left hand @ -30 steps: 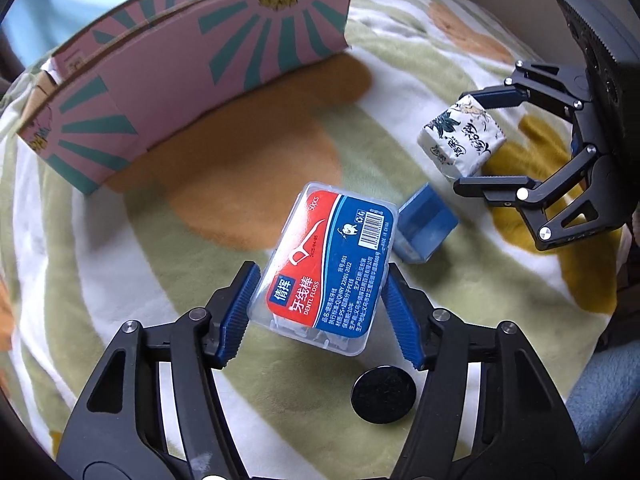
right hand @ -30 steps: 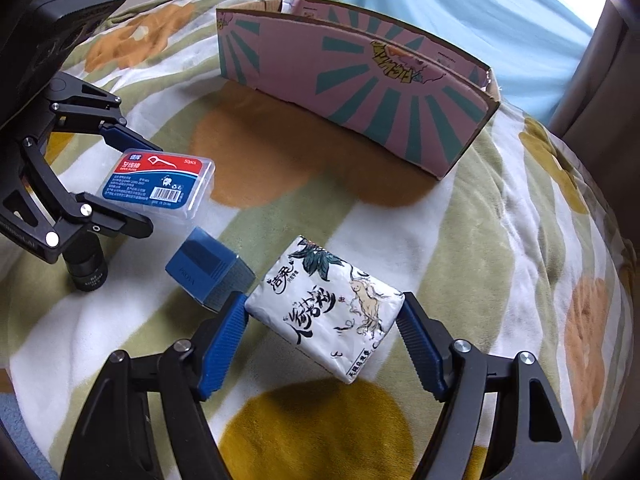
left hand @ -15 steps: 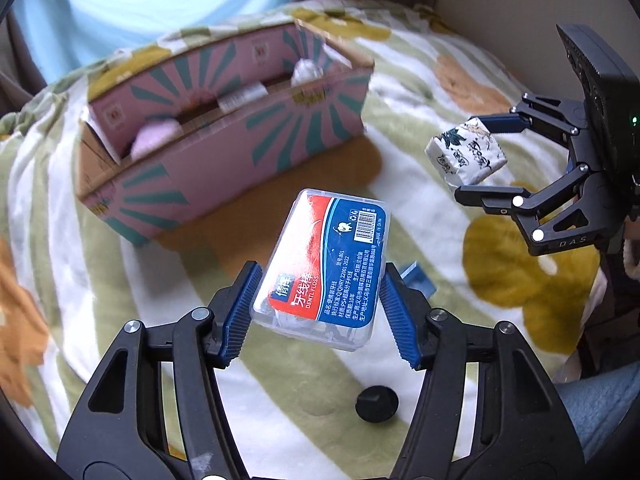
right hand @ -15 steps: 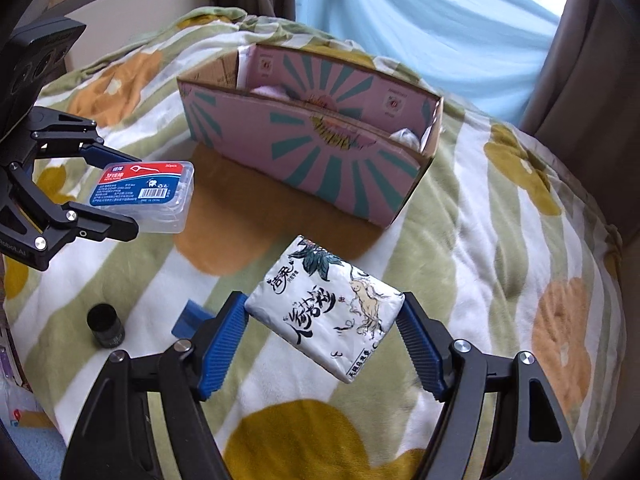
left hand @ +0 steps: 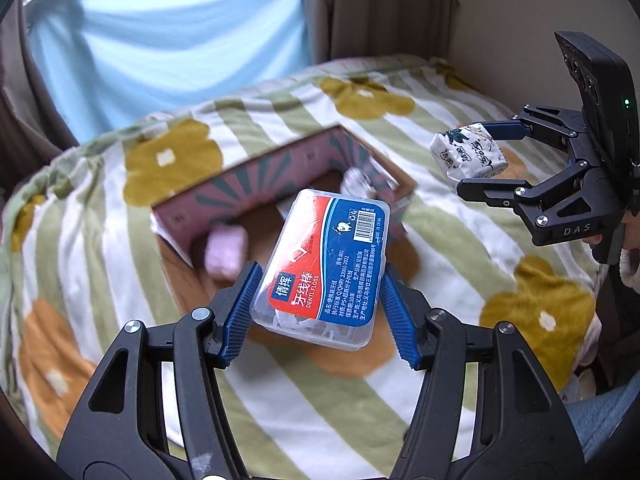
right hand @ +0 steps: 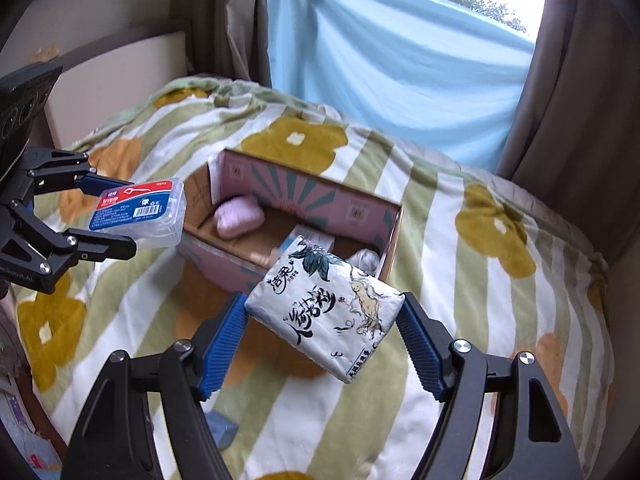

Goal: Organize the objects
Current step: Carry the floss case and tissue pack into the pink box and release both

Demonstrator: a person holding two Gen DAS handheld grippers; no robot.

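My left gripper (left hand: 320,312) is shut on a clear dental floss box (left hand: 328,264) with a red and blue label, held high above the bed; it also shows in the right wrist view (right hand: 138,212). My right gripper (right hand: 324,344) is shut on a white tissue pack (right hand: 328,312) with black lettering, also lifted; it shows in the left wrist view (left hand: 468,154). The pink cardboard box (right hand: 360,210) with teal rays lies open below and ahead of both, holding a pink item (right hand: 238,216) and some white items.
The bed has a green-striped blanket (right hand: 480,280) with yellow and orange flowers. A blue block (right hand: 222,428) lies on it below my right gripper. A light blue curtain (right hand: 392,64) and brown drapes hang behind. A wall panel stands at left.
Both grippers have risen well above the bed with their objects. The pink box now shows from above, with its inside visible. The black round item has left view.
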